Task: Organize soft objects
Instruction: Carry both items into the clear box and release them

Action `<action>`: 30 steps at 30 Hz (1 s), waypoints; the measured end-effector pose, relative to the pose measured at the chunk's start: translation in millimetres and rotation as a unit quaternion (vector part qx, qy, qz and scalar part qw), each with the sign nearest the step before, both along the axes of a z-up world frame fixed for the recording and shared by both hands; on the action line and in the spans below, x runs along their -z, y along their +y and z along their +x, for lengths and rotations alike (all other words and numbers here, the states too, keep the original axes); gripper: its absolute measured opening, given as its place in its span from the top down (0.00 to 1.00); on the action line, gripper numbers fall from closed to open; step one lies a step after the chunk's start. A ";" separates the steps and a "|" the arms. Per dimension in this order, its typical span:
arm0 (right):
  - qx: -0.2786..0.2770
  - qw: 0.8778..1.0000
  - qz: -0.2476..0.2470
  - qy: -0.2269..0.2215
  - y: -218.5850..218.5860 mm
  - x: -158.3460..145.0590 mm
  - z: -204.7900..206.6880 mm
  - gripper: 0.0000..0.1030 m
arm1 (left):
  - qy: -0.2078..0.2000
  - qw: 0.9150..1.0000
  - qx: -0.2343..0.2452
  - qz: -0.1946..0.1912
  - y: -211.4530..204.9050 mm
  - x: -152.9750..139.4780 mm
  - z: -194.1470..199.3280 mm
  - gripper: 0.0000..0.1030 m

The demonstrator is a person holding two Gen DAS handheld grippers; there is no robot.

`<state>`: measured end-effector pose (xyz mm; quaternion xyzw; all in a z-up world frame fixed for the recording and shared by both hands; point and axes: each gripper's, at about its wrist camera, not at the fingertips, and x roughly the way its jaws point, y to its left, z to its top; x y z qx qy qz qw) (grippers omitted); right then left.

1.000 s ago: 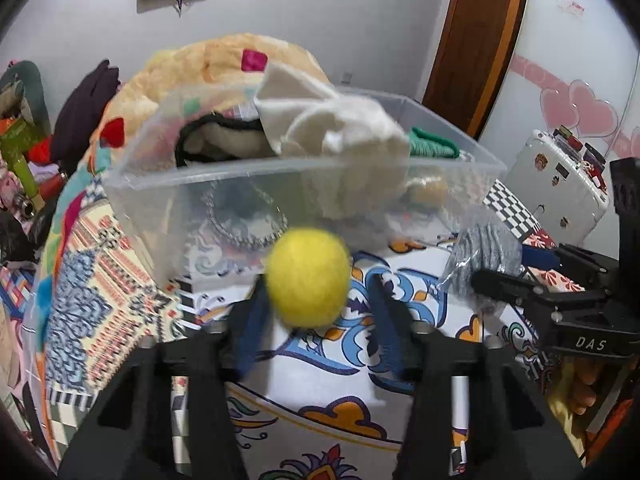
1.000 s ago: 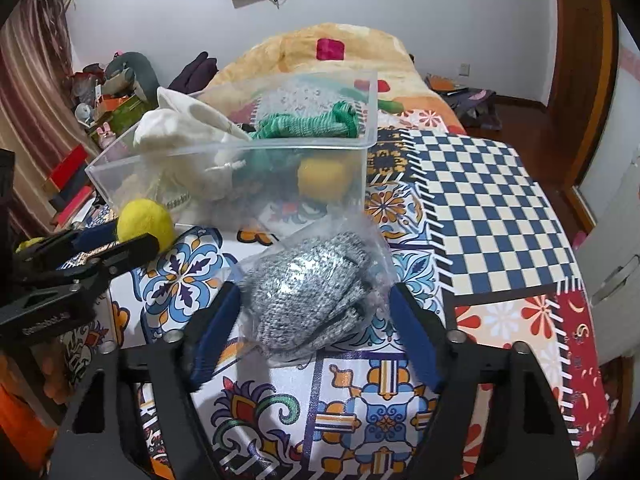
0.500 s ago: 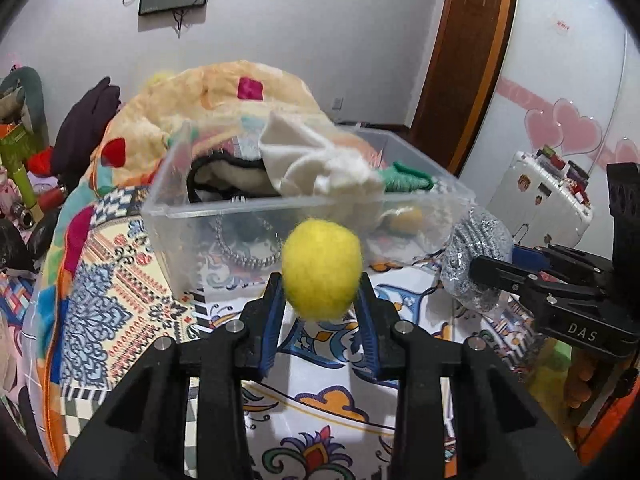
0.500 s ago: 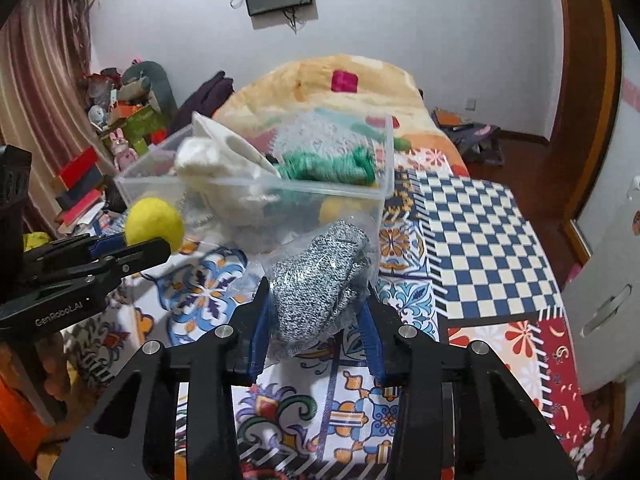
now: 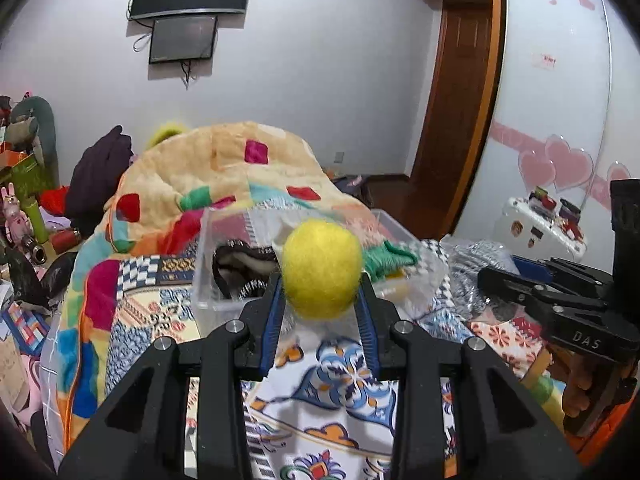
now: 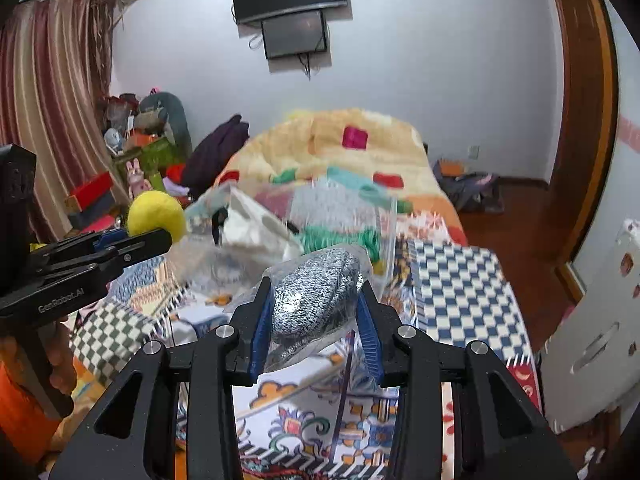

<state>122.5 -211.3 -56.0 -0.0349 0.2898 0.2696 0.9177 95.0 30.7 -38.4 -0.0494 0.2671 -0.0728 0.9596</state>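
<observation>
My left gripper (image 5: 322, 300) is shut on a yellow felt ball (image 5: 322, 268) and holds it up in the air, in front of a clear plastic bin (image 5: 224, 280) on the bed. The bin holds white cloth (image 6: 256, 232), green yarn (image 5: 390, 258) and a dark item. My right gripper (image 6: 316, 316) is shut on a grey knitted item in a clear bag (image 6: 316, 296), lifted off the bedspread to the right of the bin (image 6: 384, 224). The left gripper with the ball (image 6: 156, 214) shows at the left of the right wrist view.
A patterned bedspread (image 5: 344, 384) covers the bed under both grippers. A heaped yellow patchwork blanket (image 5: 224, 168) lies behind the bin. Clutter and toys (image 6: 136, 160) stand at the far left. A white suitcase (image 5: 540, 232) is at the right, near a wooden door (image 5: 460, 100).
Both grippers closed on their items and lifted them off the bedspread. The views now look higher, with the bin lower and farther off.
</observation>
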 end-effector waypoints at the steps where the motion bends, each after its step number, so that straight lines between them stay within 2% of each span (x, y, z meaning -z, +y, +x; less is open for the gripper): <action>1: 0.001 1.000 0.005 -0.008 0.9 -4.5 1.3 0.65 | -0.003 1.000 -0.004 -0.001 2.8 -1.7 2.3 0.67; 6: 0.003 0.999 0.016 -0.034 9.8 -16.5 12.0 0.65 | -0.006 1.000 -0.021 -0.001 11.9 -5.6 15.9 0.67; 11: 0.012 0.999 0.020 -0.041 24.0 -18.2 31.1 0.65 | 0.017 0.999 -0.027 0.004 16.5 4.9 36.3 0.67; 18: 0.023 1.000 0.012 0.001 43.8 3.4 61.4 0.65 | 0.065 0.997 -0.034 0.008 20.0 34.1 62.1 0.67; 23: 0.027 0.999 -0.011 0.036 53.4 26.2 74.1 0.65 | 0.071 0.997 -0.036 0.015 18.7 40.0 66.1 0.66; 27: 0.028 0.998 -0.027 0.051 54.3 34.5 74.2 0.64 | 0.070 0.997 -0.035 0.010 20.3 38.1 64.1 0.46; 29: 0.028 0.998 -0.028 0.056 51.8 33.4 74.7 0.61 | 0.066 0.997 -0.034 0.006 21.1 35.9 60.6 0.44; 30: 0.025 0.997 -0.028 0.062 50.2 32.6 74.1 0.56 | 0.064 0.997 -0.035 0.005 21.4 34.9 59.2 0.44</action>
